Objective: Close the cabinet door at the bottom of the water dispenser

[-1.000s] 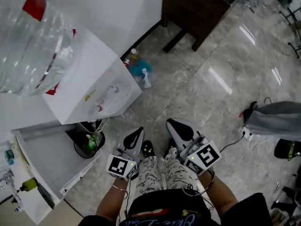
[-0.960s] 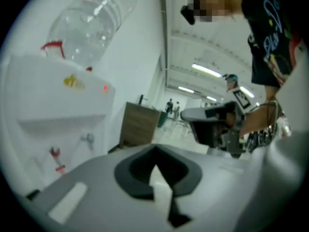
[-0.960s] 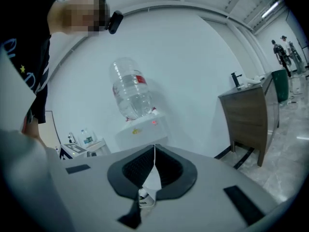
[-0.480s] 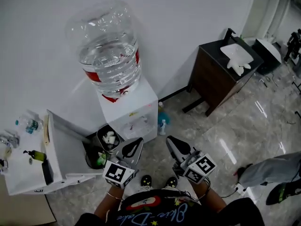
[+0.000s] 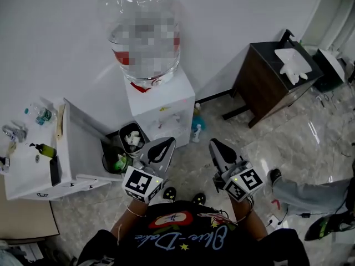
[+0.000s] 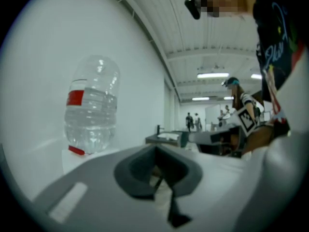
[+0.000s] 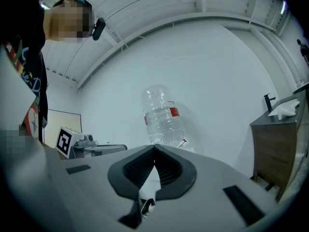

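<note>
The white water dispenser (image 5: 161,112) stands against the wall with a big clear bottle (image 5: 145,35) on top; the bottle also shows in the left gripper view (image 6: 91,110) and the right gripper view (image 7: 164,117). A white panel (image 5: 80,143), apparently the open lower door, stands swung out to the left of the dispenser's base. My left gripper (image 5: 165,144) (image 6: 155,151) and right gripper (image 5: 216,145) (image 7: 154,149) hang side by side in front of my body, a short way from the dispenser. Both are shut with nothing between the jaws.
A black bin (image 5: 131,137) with trash and a second dark container (image 5: 113,162) sit between the panel and the dispenser. Blue bottles (image 5: 197,127) stand on the floor at its right. A white counter (image 5: 28,173) is at left, a dark wooden sink cabinet (image 5: 272,73) at right. A person's legs (image 5: 308,193) lie at lower right.
The head view has swung up from the floor to take in the whole dispenser and wall. Both grippers stay shut and close to my body.
</note>
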Tool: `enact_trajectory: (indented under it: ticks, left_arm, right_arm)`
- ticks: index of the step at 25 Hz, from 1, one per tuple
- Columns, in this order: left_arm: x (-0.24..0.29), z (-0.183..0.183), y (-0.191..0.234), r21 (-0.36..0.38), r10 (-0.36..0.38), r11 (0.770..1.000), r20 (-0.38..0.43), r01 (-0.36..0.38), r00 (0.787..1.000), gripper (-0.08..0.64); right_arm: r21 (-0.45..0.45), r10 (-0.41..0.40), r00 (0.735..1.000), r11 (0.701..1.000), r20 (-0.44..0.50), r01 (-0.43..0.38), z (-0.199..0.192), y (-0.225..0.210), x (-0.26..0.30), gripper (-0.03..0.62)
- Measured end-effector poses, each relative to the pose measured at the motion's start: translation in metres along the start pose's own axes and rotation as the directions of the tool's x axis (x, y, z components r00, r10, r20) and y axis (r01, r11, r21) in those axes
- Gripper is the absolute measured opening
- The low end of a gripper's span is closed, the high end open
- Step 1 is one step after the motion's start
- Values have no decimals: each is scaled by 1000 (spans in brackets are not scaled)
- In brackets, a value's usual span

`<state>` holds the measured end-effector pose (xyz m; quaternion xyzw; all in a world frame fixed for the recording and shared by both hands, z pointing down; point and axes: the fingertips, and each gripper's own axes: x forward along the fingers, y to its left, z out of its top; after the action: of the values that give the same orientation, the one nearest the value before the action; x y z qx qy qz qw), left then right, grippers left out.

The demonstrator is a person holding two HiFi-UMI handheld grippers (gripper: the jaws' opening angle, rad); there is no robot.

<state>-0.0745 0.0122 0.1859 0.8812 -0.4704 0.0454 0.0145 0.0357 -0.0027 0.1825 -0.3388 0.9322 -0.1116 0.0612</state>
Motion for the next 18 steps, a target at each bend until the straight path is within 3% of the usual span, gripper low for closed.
enact_trajectory:
  ticks: [18]
  left_arm:
    - [-5, -20, -16, -61, -32, 998, -65, 28, 997, -3]
  right_arm:
    - [46, 15, 1000, 999, 1, -15, -4, 12, -15, 15]
